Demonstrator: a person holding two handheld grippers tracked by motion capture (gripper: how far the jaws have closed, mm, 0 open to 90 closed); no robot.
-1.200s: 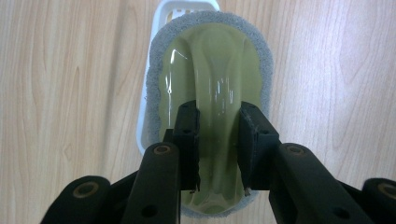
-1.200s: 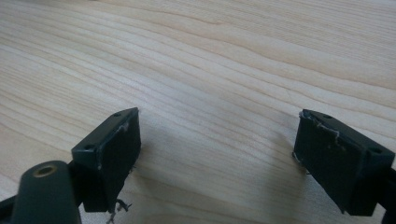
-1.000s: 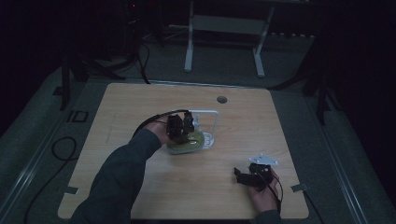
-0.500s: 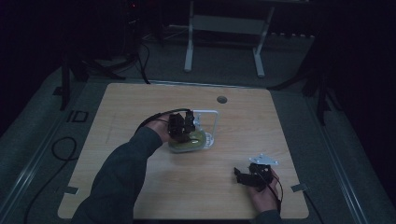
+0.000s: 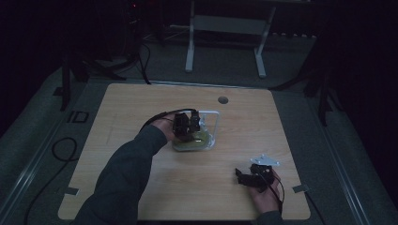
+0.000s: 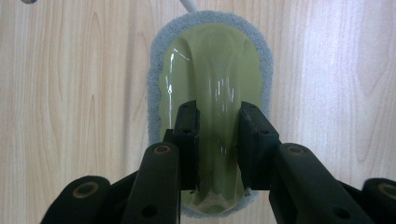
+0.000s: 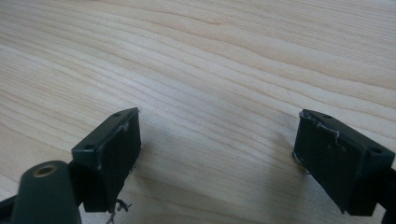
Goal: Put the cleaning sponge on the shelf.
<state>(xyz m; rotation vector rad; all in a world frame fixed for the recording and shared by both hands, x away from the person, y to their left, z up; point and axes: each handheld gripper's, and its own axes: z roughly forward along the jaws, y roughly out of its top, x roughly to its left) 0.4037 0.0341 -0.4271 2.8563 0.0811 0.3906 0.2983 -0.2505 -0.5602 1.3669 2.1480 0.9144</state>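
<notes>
Left gripper [image 6: 218,140] clamps what looks like a green scrubber [image 6: 210,79]; right gripper [image 7: 217,161] gapes empty.

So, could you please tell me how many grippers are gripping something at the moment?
1. The left gripper is shut on the raised ridge of the green scrubbing pad near the table's middle. The right gripper is open above bare wood at the near right.

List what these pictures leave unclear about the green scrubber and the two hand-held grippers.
- Scrubber: near end hidden behind the left hand-held gripper in the left gripper view.
- White handle: cut off by the left gripper view's top edge; dim and small from above.
- Right hand-held gripper: jaw gap too dark in the high view.
</notes>
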